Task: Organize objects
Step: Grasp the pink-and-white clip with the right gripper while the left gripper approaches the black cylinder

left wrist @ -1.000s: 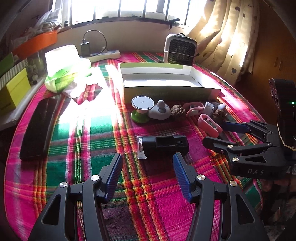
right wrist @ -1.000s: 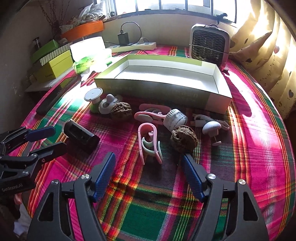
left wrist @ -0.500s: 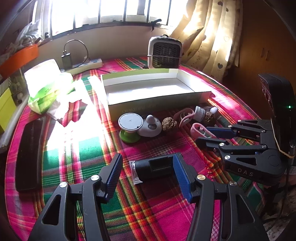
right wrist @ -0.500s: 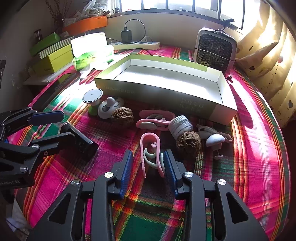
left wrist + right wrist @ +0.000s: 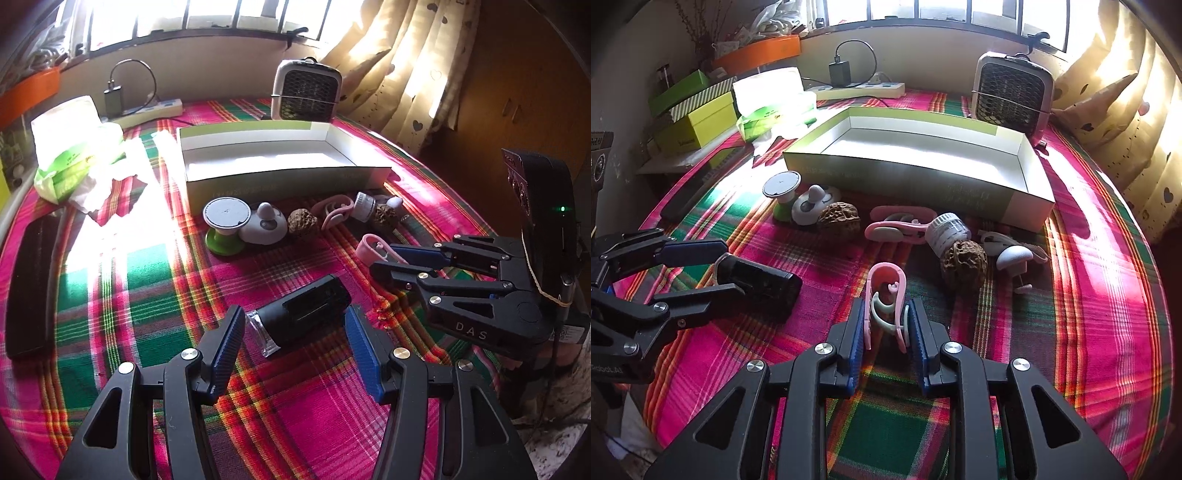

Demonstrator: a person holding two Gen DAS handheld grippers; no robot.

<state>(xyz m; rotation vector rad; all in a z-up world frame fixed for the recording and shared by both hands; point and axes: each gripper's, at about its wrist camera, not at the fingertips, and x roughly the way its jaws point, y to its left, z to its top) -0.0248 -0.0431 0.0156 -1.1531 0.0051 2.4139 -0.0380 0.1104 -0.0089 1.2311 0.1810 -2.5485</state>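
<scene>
Left claw (image 5: 293, 345) open around black device (image 5: 304, 314).

Strong sunlight pours in through the window (image 5: 192, 22) at the back and totally blows out the tissue pack (image 5: 74, 144) and a patch of plaid cloth (image 5: 103, 236). Fisheye bends everything, corners go black, curtains (image 5: 1126, 110) glow yellow.

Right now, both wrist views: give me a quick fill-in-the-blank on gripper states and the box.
1. The right gripper is shut on the ____ clip.
2. The left gripper is ____ around the black device.
3. The cardboard box holds ____.

Missing words: pink; open; nothing
</scene>
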